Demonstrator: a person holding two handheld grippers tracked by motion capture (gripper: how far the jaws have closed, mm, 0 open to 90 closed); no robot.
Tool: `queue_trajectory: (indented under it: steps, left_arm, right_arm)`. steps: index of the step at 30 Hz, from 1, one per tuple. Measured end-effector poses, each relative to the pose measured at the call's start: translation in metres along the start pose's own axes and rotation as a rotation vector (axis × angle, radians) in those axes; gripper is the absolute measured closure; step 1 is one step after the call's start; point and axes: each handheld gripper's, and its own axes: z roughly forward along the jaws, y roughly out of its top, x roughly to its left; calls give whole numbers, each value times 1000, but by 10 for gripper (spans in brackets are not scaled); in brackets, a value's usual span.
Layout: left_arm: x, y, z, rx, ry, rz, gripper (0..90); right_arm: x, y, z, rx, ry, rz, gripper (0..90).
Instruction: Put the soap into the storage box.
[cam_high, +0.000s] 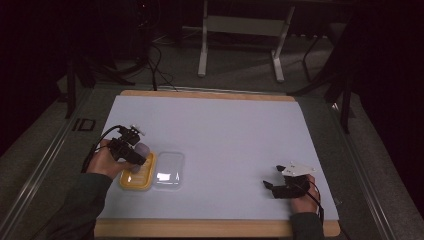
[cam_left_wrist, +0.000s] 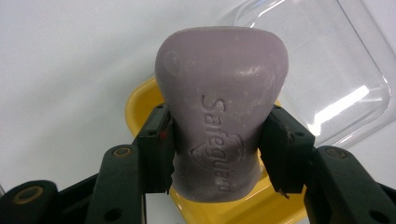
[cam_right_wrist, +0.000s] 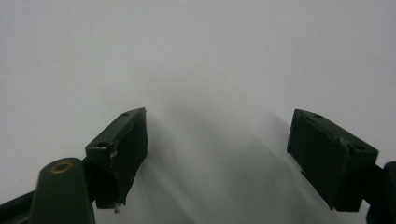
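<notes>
A pale purple bar of soap (cam_left_wrist: 219, 107) with a raised brand name stands between the jaws of my left gripper (cam_left_wrist: 215, 151), which is shut on its lower half. The soap (cam_high: 142, 149) hangs just above a yellow soap dish (cam_high: 137, 176) at the table's left. A clear plastic lid (cam_high: 169, 171) lies right beside the dish, and it appears again as the clear lid (cam_left_wrist: 322, 60) behind the soap. My right gripper (cam_high: 272, 176) rests low over the white mat at the right, its jaws open with nothing between them, as my right gripper (cam_right_wrist: 219, 158) shows up close.
A white mat (cam_high: 225, 135) covers most of the wooden table (cam_high: 210, 229). A metal frame (cam_high: 240, 40) stands on the floor beyond the far edge. Dark cables (cam_high: 160, 65) trail on the floor at the back left.
</notes>
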Motion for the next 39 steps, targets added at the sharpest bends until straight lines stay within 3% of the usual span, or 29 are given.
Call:
queue_trajectory:
  steps: [24, 36, 39]
  left_arm:
    - [-3, -12, 17, 45, -42, 3, 497]
    - [-2, -13, 30, 49, -33, -37, 483]
    - [0, -14, 30, 41, -36, -48, 436]
  right_arm:
    - [1, 0, 0, 6, -2, -1, 199]
    - [1, 0, 1, 9, -3, -6, 199]
    - [1, 0, 1, 8, -3, -6, 199]
